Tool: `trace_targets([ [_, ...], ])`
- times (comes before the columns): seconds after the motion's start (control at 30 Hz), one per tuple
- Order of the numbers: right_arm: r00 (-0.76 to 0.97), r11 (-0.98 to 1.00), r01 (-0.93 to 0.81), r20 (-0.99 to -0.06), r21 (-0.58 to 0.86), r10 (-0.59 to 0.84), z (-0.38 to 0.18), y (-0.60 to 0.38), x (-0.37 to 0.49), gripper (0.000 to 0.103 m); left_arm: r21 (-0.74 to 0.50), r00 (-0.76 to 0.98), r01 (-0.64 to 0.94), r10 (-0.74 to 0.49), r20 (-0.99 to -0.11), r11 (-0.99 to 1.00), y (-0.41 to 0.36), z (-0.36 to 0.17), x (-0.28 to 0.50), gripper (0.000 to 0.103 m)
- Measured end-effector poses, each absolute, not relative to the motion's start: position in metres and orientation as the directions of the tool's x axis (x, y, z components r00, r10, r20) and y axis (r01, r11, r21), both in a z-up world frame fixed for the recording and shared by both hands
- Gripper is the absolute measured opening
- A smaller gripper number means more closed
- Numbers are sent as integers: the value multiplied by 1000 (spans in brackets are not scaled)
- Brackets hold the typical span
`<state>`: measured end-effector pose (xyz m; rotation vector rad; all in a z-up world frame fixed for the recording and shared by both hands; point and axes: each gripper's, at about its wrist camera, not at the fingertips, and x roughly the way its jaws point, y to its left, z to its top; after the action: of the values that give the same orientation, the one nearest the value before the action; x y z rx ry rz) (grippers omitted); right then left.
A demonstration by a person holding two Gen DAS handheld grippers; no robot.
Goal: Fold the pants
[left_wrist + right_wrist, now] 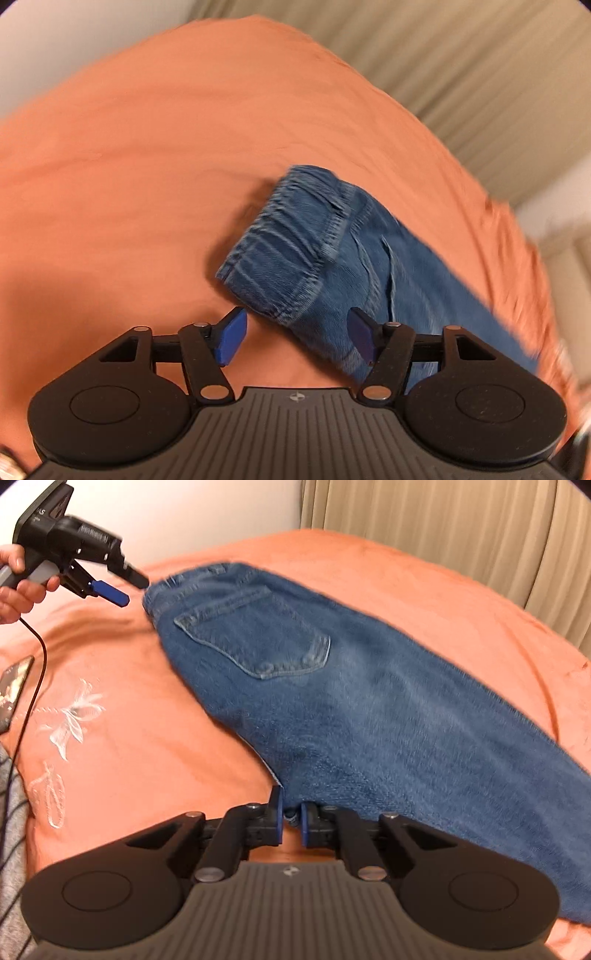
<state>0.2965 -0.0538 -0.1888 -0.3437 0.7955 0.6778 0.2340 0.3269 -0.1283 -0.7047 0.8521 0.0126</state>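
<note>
pants [332, 701]: lying flat on the bed [110, 709], already halved leg on leg, pocket side up
long axis: runs from the waistband up by the left gripper [122, 587] down past the right gripper [291, 823]
left gripper [295, 332]: spread wide, waistband corner sits right between the fingers, not pinched
right gripper: pressed nearly together, pinching the denim edge at the crotch curve
nearer arm: left one owns the waistband, so i'd guess it carries that end along the axis toward the hems

Black left tool [297, 336] with blue pads [232, 336], silver pivot screws, ribbed grey base, bare-skinned hand [18, 579], black cable [35, 672]
</note>
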Motion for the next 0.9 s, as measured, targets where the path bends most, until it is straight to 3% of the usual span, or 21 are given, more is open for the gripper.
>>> trace_targets([
  [0.2,495,763,-646,-761,1,420,-201,-51,303,4,-655,722,-358,-247,-646,665,340,-169,250,79],
  [0.3,481,762,-648,-766,16,426,-199,-54,305,4,-618,715,-386,-202,-669,685,338,-173,268,72],
  [0.47,469,768,-640,-772,38,429,-199,-53,312,4,-542,680,-407,-153,-718,735,328,-170,293,38],
  [0.57,460,779,-624,-773,69,437,-199,-54,313,3,-456,688,-398,-70,-722,796,315,-141,297,17],
  [0.77,493,769,-630,-709,109,505,-162,-65,296,3,-255,738,-326,76,-671,910,282,-57,282,15],
  [0.9,474,766,-633,-726,113,498,-170,-62,287,3,-204,590,-419,95,-802,885,297,-99,298,16],
])
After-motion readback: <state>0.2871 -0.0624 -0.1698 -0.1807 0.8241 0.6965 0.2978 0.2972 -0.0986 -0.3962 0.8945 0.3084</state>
